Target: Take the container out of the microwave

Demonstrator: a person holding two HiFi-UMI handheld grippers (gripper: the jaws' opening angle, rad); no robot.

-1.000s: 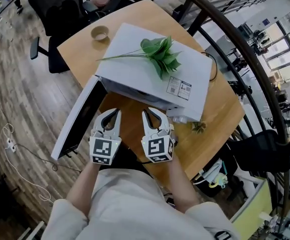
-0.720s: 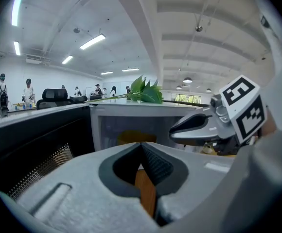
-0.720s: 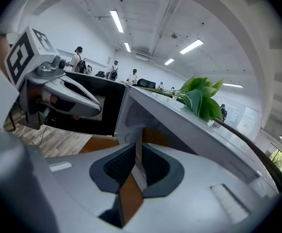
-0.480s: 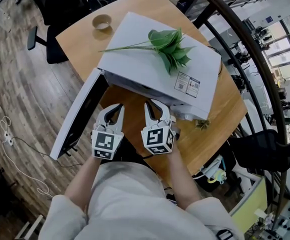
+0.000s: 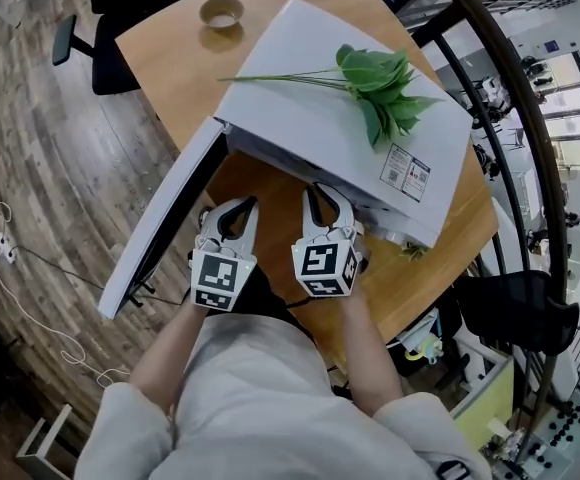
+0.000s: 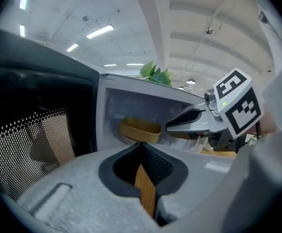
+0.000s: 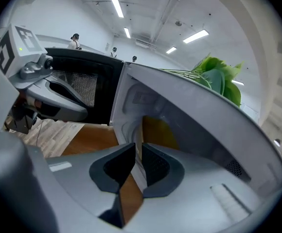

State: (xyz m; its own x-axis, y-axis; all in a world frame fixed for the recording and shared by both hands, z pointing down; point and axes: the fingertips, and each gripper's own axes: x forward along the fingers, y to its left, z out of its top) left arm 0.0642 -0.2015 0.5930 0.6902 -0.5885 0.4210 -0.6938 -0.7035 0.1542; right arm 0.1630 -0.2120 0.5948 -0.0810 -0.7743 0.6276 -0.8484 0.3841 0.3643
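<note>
Head view looks down past the person's pale sleeves to the two tongs held side by side over the near edge of the wooden table (image 5: 170, 58). The left gripper (image 5: 238, 206) has its jaws drawn together with nothing between them; its own view shows only a sliver of table wood behind the dark pads. The right gripper (image 5: 327, 189) is likewise closed and empty, with a thin slit between its pads in the right gripper view. Both point at the mouth of the white microwave (image 5: 300, 118), just short of it.

The microwave's door (image 5: 160, 228) hangs wide open to the left, beside the left gripper. Inside the cavity, seen from the left gripper view, sits the container (image 6: 140, 130), a shallow tan dish resting on the microwave floor toward the left side, touched by neither gripper.

On top of the microwave lies a green leafy plant (image 5: 380, 88), its long stems stretching leftward across the lid. Beyond the microwave, on the far part of the table, stands a small round bowl (image 5: 220, 11), well apart from everything else.
</note>
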